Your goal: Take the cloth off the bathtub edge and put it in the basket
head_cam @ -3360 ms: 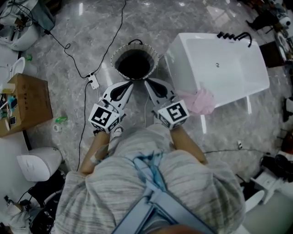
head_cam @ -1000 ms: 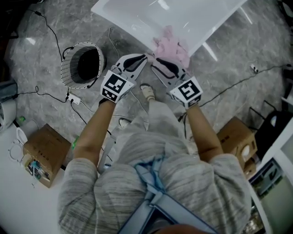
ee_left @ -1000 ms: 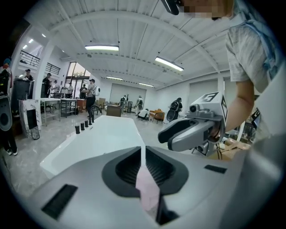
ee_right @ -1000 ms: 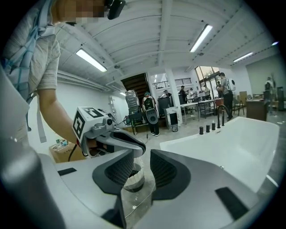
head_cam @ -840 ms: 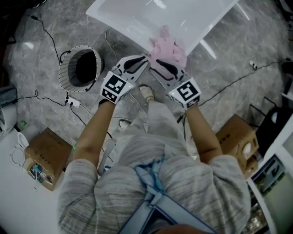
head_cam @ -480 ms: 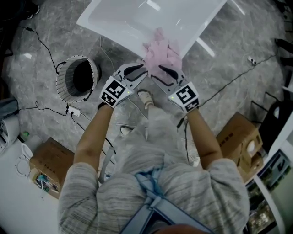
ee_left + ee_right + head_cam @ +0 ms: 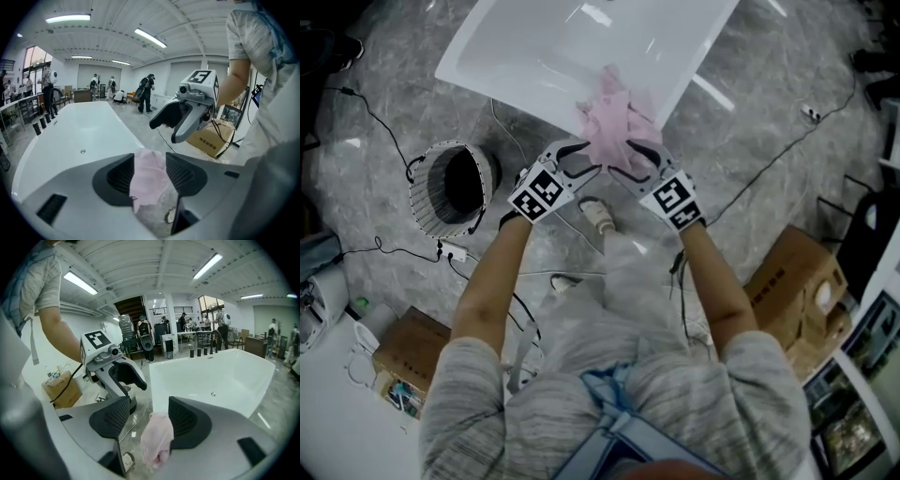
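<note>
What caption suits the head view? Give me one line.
Left gripper and right gripper, jaws just opened wider and not gripping, flank the crumpled pink cloth on the white bathtub edge.

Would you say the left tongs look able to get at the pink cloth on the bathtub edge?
Probably yes: the left tongs, jaws just now opening, stand apart at the cloth, which shows between them; nothing is in the way.

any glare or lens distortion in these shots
Head view: dim overall, with bright glare streaks on the white bathtub. Left gripper view: fisheye bending, dark rounded corners, ceiling lights blown out. Right gripper view: same fisheye curve and dark corners.
</note>
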Demonstrator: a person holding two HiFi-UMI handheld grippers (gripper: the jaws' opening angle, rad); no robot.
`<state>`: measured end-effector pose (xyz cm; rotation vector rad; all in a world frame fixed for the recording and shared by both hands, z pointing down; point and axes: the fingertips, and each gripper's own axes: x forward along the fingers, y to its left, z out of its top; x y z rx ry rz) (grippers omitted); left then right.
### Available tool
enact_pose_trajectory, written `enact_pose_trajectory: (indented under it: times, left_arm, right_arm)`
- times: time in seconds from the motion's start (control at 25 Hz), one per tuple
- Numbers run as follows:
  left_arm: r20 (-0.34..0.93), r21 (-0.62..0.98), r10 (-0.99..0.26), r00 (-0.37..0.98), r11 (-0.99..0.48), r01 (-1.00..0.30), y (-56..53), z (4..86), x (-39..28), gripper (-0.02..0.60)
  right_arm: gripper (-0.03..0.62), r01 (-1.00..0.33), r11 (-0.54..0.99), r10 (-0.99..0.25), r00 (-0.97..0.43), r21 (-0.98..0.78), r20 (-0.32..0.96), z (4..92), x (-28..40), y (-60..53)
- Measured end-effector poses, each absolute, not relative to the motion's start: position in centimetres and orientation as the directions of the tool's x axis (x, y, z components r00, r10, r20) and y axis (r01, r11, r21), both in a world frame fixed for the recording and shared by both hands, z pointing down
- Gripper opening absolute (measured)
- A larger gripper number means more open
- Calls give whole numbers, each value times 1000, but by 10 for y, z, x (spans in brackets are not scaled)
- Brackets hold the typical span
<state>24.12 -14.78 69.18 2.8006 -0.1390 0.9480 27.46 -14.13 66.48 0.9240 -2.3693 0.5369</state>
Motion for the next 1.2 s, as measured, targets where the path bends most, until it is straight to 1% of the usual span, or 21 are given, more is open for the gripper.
enact_pose_trajectory:
  times: [0.08, 0.12, 0.16, 0.24, 0.32, 0.36, 0.44, 0.48, 0.52, 0.56, 0.6, 0.64, 0.72, 0.76, 0.8, 0.88, 0.92, 1.04, 1.2]
  left_arm:
    - [644, 136, 0, 765, -984, -114, -146, 709, 244, 200]
    - [657, 133, 12, 754, -986, -101, -146, 716, 246, 235]
    - [669, 132, 22, 743, -987, -89, -147, 722, 248, 252]
    - [692, 133, 39, 721, -988, -74, -148, 735, 253, 258]
    - [712, 135, 51, 700, -989, -65, -149, 747, 258, 288]
    - [723, 135, 56, 689, -989, -60, -150, 753, 260, 290]
    - [749, 126, 63, 659, -991, -48, -153, 765, 264, 291]
    - [762, 121, 65, 644, -992, -44, -156, 772, 266, 291]
    - [774, 119, 66, 630, -992, -41, -158, 777, 268, 295]
    - [784, 117, 68, 617, -992, -39, -160, 783, 269, 339]
    - [794, 116, 70, 604, -993, -37, -162, 788, 271, 344]
    - [803, 115, 73, 592, -993, -33, -163, 793, 272, 345]
    - [820, 116, 83, 567, -993, -21, -162, 803, 273, 384]
    - [828, 118, 91, 553, -993, -13, -161, 808, 274, 402]
    - [837, 120, 100, 538, -993, -3, -160, 814, 274, 427]
    - [853, 128, 121, 508, -992, 22, -158, 824, 275, 487]
    - [858, 134, 134, 496, -990, 36, -157, 829, 276, 499]
    - [866, 143, 158, 475, -987, 67, -158, 840, 281, 499]
    - [877, 140, 155, 455, -988, 67, -165, 853, 287, 499]
  right_arm:
    - [232, -707, 690, -478, -607, -157, 635, 679, 281, -141]
    - [234, -705, 693, -468, -599, -151, 650, 687, 284, -141]
    - [265, -703, 696, -457, -591, -146, 665, 694, 287, -141]
    - [270, -696, 706, -436, -577, -135, 691, 709, 294, -141]
    - [280, -687, 717, -418, -560, -120, 716, 722, 302, -141]
    - [305, -683, 722, -409, -551, -111, 728, 729, 305, -141]
    - [311, -672, 734, -391, -532, -94, 751, 742, 312, -142]
    - [340, -666, 741, -382, -523, -85, 762, 749, 315, -142]
    - [342, -660, 747, -372, -515, -80, 772, 756, 318, -142]
    - [349, -655, 752, -362, -508, -77, 782, 764, 321, -142]
    - [381, -651, 756, -353, -502, -76, 790, 771, 323, -141]
    - [391, -647, 759, -344, -496, -75, 797, 776, 325, -141]
    - [444, -637, 767, -324, -484, -74, 813, 787, 328, -140]
    - [454, -630, 773, -313, -479, -73, 820, 792, 329, -139]
    - [478, -620, 781, -301, -474, -72, 827, 798, 330, -138]
    - [492, -600, 796, -263, -456, -75, 850, 810, 333, -135]
    - [506, -590, 804, -245, -443, -74, 863, 817, 334, -133]
    - [507, -555, 830, -218, -411, -54, 885, 831, 336, -135]
    - [506, -507, 862, -201, -369, -16, 908, 848, 337, -141]
